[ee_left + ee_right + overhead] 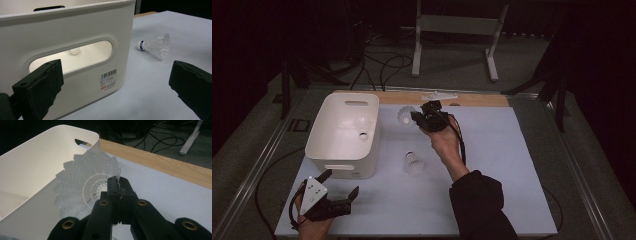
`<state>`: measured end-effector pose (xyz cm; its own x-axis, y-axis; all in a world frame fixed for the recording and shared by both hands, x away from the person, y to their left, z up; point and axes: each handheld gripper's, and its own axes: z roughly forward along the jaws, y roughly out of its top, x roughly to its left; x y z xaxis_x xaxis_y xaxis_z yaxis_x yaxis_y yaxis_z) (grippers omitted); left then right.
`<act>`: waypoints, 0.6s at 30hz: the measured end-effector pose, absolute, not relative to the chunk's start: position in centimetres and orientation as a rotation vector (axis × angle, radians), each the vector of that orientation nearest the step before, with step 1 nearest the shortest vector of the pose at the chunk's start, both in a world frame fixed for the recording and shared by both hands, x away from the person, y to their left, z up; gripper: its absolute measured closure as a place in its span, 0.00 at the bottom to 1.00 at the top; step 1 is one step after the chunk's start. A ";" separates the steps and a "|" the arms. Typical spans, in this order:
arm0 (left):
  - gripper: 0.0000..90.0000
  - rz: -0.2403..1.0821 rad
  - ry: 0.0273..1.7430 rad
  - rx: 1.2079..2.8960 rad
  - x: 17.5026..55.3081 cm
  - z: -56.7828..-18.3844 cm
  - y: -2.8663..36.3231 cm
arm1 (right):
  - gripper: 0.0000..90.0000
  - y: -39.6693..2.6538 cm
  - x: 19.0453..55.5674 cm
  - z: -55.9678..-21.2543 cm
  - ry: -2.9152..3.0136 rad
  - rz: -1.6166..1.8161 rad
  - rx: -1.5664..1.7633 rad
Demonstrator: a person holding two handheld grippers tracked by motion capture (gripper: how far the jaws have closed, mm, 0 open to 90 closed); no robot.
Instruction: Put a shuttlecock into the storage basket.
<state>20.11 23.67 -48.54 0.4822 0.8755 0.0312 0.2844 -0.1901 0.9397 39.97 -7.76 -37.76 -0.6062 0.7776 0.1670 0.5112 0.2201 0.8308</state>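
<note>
The right tongs (416,118) were clamped on the skirt rim of a shuttlecock (406,116), held above the worktop (512,150) near its far edge, just beside the white bin (343,131). The left tongs (343,184) stood apart (nothing between them) at the near-left corner. A second shuttlecock (414,163) lay mid-worktop with open room rightward. The bin's barcode label (109,79) was too small to read.

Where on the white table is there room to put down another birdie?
The right side of the table, past the sleeve, is bare. So is the front strip between the left gripper and that sleeve. It is crowded beside the bin, around the lying shuttlecock and the right gripper.
</note>
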 end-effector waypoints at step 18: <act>0.00 0.736 0.995 1.724 20.1 -48.5 23.7 | 0.99 -6.9 39.7 -37.3 2.226 1.345 1.183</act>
